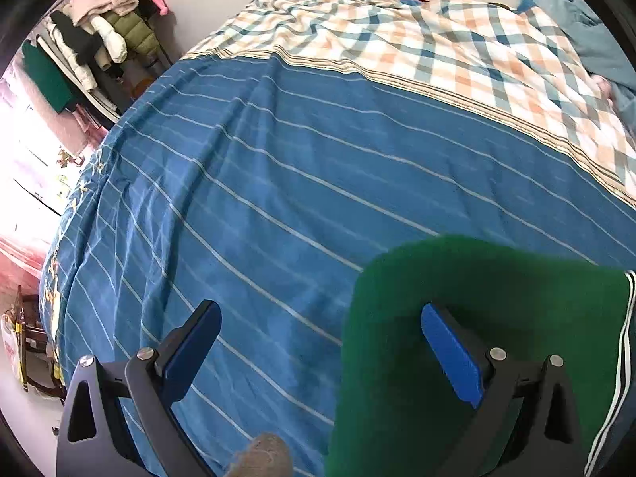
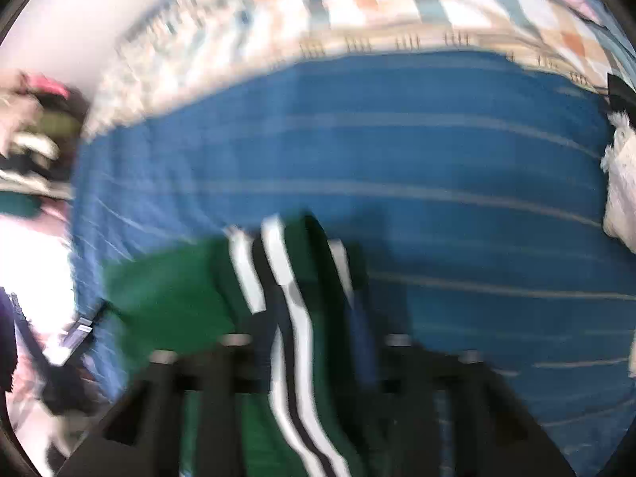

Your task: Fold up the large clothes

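Observation:
A green garment (image 1: 497,278) with white and black side stripes lies folded on the blue striped bedsheet (image 1: 278,183), at the lower right of the left wrist view. My left gripper (image 1: 324,348) hangs above the bed, open wide. Its right finger is over the garment's left edge and its left finger over bare sheet, with nothing gripped. The right wrist view is blurred. There the green garment (image 2: 167,290) runs up between the fingers of my right gripper (image 2: 304,342) with its striped band (image 2: 278,262) in the middle. The jaws stand apart.
A checked quilt (image 1: 437,47) covers the far part of the bed. A heap of jackets and clothes (image 1: 103,31) stands past the bed's left side. A grey-blue cloth (image 1: 588,28) lies at the far right. Something white and fluffy (image 2: 620,183) sits at the right edge.

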{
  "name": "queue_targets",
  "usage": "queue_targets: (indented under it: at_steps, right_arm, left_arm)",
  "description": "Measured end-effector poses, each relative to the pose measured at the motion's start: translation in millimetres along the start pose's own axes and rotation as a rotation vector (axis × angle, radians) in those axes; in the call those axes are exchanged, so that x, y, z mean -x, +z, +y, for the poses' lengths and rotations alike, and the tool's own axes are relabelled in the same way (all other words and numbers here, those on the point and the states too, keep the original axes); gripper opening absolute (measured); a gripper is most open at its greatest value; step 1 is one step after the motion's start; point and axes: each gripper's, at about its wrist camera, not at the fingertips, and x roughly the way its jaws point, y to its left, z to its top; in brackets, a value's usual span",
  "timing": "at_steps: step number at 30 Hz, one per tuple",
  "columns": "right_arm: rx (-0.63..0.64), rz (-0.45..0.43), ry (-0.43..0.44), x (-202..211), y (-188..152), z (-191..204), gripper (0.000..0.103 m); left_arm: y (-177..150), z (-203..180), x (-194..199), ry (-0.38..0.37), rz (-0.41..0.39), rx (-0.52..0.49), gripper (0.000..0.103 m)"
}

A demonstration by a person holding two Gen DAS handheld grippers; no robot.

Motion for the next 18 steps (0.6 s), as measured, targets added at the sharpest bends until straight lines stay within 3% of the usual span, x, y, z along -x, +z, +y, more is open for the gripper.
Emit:
queue_targets:
  at_steps: [1, 3, 5, 6, 7, 9, 11, 13, 16, 18]
  right_arm:
    - [-0.005, 0.003, 0.02, -1, 4, 0, 0.081]
    - [-0.024, 0.068, 0.065, -24, 14, -5, 0.081]
    - [-0.058, 0.146, 0.199, -58, 25, 2, 0.079]
    - [-0.062, 0.154, 0.227, -67, 26, 4, 0.063]
    - [-0.052, 0.147, 0.207, -72, 28, 13, 0.021]
    - [-0.028, 0.073, 0.125, -70, 32, 23, 0.011]
    - [0.002, 0.017, -0.016, -66, 30, 25, 0.01]
    - [0.015, 0.077, -0.094, -81, 30, 24, 0.01]
    - [0.014, 0.124, -0.078, -83, 35, 26, 0.017]
    - [-0.025, 0.123, -0.037, -61, 34, 20, 0.024]
  left_arm:
    - [3, -1, -6, -0.003, 0.01, 0.007, 0.103]
    - [7, -3, -16, 0.001, 0.015, 0.024, 0.103]
    - [14, -7, -29, 0.014, 0.028, 0.022, 0.103]
    - [18, -9, -37, 0.017, 0.044, 0.021, 0.103]
    - [21, -9, -42, 0.018, 0.056, 0.025, 0.103]
    - [27, -8, -53, 0.004, 0.077, 0.033, 0.103]
    - [28, -7, -60, -0.029, 0.089, 0.037, 0.103]
    - [29, -9, -63, -0.035, 0.094, 0.031, 0.103]
    - [29, -8, -49, -0.005, 0.073, 0.016, 0.103]
    - [25, -2, -27, 0.019, 0.03, 0.01, 0.103]
